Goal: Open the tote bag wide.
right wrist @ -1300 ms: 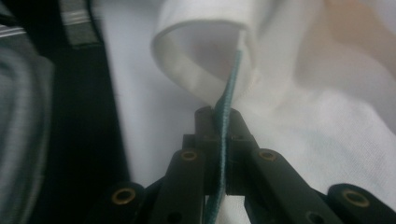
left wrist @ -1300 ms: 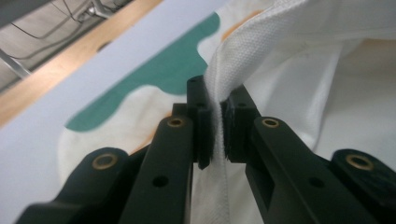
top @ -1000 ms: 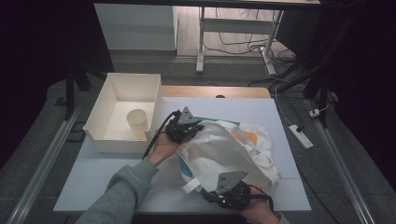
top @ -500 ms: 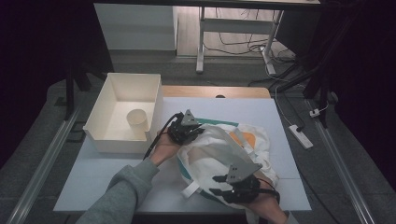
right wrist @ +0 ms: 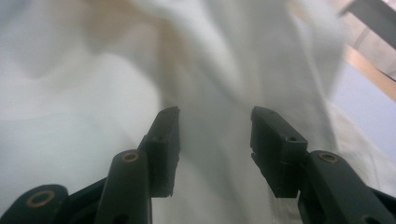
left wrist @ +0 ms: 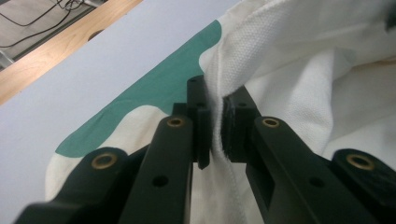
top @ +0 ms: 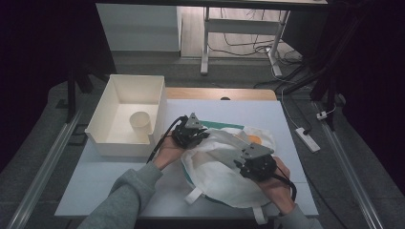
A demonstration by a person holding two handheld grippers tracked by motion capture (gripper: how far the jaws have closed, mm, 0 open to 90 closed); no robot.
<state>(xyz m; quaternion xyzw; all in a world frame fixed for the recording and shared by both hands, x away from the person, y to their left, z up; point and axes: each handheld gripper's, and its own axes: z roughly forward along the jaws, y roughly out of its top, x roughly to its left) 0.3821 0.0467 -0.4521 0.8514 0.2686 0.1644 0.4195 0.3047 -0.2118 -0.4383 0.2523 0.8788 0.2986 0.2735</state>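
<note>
A white cloth bag [top: 224,167] with a green and orange print lies crumpled on the pale table [top: 119,176]. My left gripper [top: 193,136] sits at the bag's upper left edge, shut on a fold of the white cloth [left wrist: 219,84], with the green print [left wrist: 154,98] just behind. My right gripper [top: 246,160] hovers over the bag's right side; its jaws have just been opening and stand apart. In the right gripper view the right gripper [right wrist: 215,140] has only slack white cloth [right wrist: 93,126] below the gap, nothing pinched.
A cream open box [top: 114,102] holding a paper cup [top: 141,123] stands at the table's left rear. A wooden strip [top: 219,94] edges the far side. A power strip [top: 307,140] lies on the floor to the right. Bag straps [top: 193,194] hang near the front edge.
My right gripper has let go of the bag, opened its jaws, and moved from the front edge up and to the right over the cloth. The left gripper stays put.
</note>
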